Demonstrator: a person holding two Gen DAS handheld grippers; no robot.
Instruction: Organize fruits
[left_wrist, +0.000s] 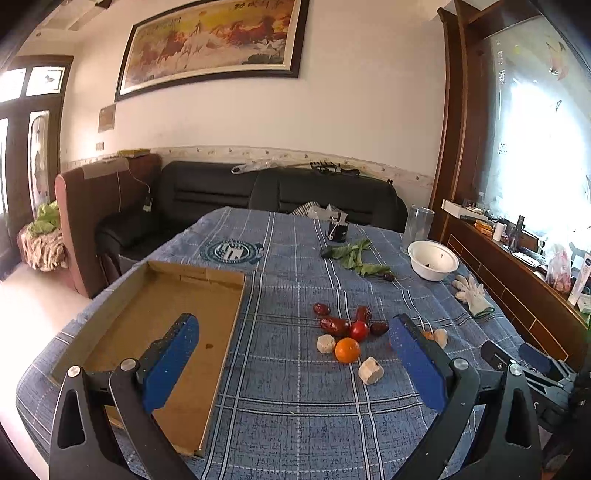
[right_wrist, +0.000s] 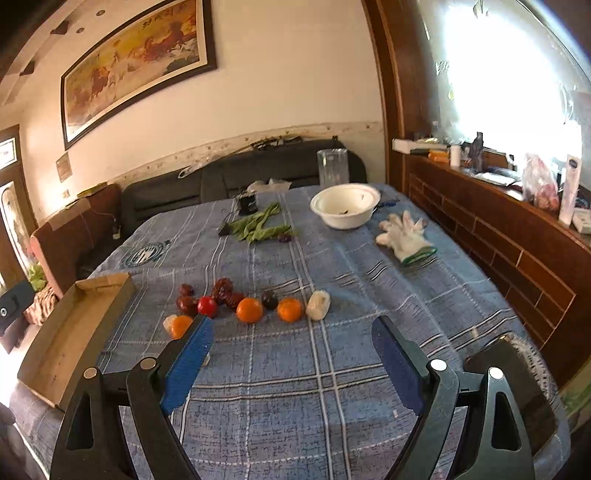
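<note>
Both your left gripper (left_wrist: 293, 347) and right gripper (right_wrist: 291, 338) hover with jaws spread wide and empty over the blue plaid-clothed surface (right_wrist: 332, 406), where small oranges (right_wrist: 249, 310), a red cherry tomato (right_wrist: 207, 305), dark red dates (right_wrist: 224, 288) and pale lumps (right_wrist: 318, 305) lie clustered, beside the shallow brown cardboard tray (left_wrist: 173, 332), which stands bare. To start well, centre one round orange between the pads, close gently so it cannot roll, and carry it to the tray.

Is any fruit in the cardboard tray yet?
No, the cardboard tray holds no fruit; the oranges lie on the tablecloth.
</note>
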